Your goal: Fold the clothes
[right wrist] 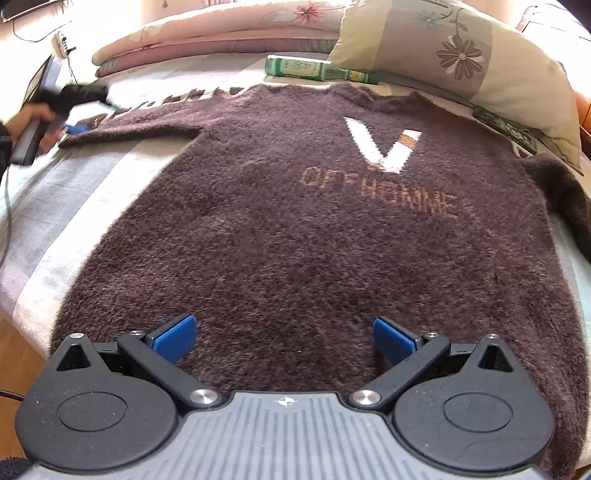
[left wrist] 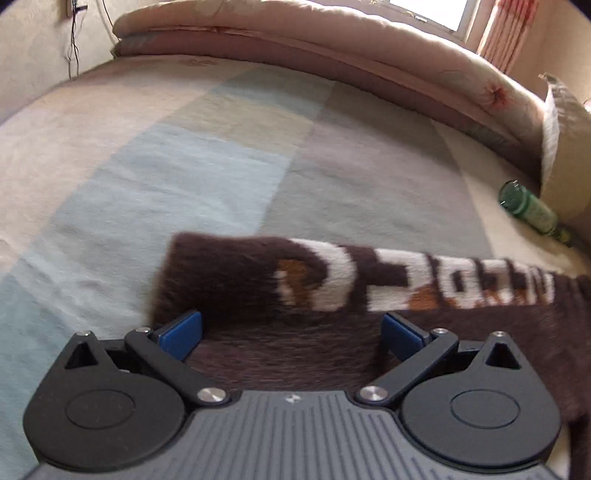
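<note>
Two grippers work over one brown fuzzy sweater that lies flat, front up, across the middle of a bed covered in pale checked fabric. At the bed's left edge in the right wrist view, a hand holds the left gripper at the cuff end of the sweater's outstretched sleeve. The left wrist view shows that gripper's blue pads spread wide, with the sleeve's end lying between them and white and orange lettering running off to the right; the picture is blurred, so whether either pad touches the knit is hard to say. Toward the middle, the sweater's chest carries a white V with orange lettering just below it. The right gripper hangs over the hem at the near edge of the bed, jaws wide apart, nothing between them but the fabric beneath. Along the far edge lies a folded pink quilt, then a green bottle on its side just beyond the collar, and a flowered pillow at the far right corner. The other sleeve trails off the right side.
</note>
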Motion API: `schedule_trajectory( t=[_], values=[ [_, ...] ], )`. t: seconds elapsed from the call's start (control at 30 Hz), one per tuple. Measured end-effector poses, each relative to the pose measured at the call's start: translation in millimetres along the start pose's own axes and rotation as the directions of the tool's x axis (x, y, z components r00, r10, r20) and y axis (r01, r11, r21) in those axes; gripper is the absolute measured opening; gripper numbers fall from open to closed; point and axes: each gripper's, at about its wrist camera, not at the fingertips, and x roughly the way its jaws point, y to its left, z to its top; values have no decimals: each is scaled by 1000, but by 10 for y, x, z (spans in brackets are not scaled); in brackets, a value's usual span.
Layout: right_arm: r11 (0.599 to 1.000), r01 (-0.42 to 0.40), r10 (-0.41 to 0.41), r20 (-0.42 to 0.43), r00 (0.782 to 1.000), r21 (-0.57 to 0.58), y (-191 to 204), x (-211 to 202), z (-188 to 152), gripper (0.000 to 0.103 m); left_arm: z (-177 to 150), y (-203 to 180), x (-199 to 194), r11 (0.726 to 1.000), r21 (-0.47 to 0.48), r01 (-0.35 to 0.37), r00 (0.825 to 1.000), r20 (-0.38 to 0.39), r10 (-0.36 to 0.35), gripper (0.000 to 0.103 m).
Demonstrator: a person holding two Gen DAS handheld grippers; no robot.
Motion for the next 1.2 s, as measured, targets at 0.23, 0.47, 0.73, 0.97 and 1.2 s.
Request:
schedule_trajectory(
  t=[0.23,0.47,0.73,0.97,1.2],
  values=[
    [1000,-11,11,-3,1000,12,-22,70,5,103,129,-452,-222,994,109,-1,1000,11,0,102],
    [999,-34,34,7,999,12,-17,66,8,103,215,-1760,-129,873,98,478,874,-149,-462,102],
    [1000,-16,14,40,999,26,-140,-85,4,103,36,-2044,226,824,-20,566,802,-218,-556,102],
    [998,-34,32,34,999,55,-226,-11,-23,103,189,-919,29,893,-151,424,889,-120,-442,102],
    [997,-44,42,37,998,57,-223,-9,-46,103,136,-157,-147,931,-265,251,964,-14,-264,102]
  ],
)
